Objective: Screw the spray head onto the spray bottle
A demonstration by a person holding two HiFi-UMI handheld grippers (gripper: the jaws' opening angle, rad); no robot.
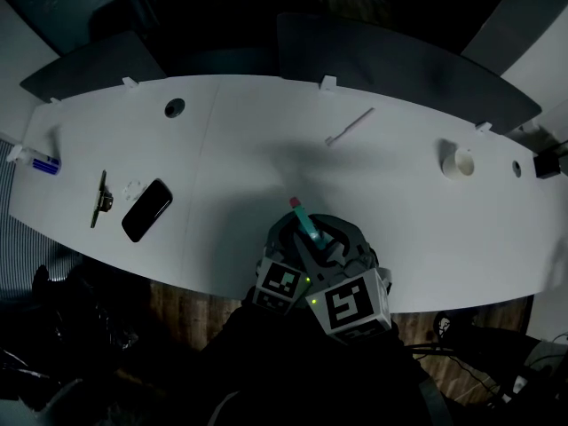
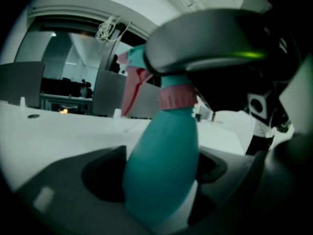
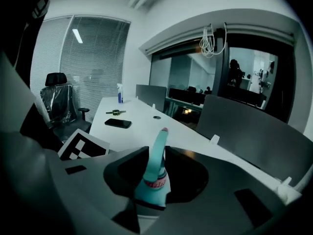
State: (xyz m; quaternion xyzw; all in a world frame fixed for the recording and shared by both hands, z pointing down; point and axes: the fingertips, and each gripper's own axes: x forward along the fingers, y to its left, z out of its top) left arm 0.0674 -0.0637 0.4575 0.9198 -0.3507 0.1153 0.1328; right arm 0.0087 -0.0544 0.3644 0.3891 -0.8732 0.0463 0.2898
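Teal plastic fills the left gripper [image 1: 286, 238]: its jaws are clamped on the belly of the bottle [image 2: 161, 165], well to the right of the phone [image 1: 147, 209] and nearer the table's [image 1: 266, 131] front edge. The right gripper [image 1: 337, 245] sits over the top, its jaws drawn in around the spray head [image 3: 159, 151] at the pink collar [image 3: 154, 182], and it looks snug. I'd judge the bottle light, smooth and slippery, with walls that give. So hold the body firmly and turn at the ribbed collar, not the thin nozzle. The bottle is opaque, so what's inside can't be seen.
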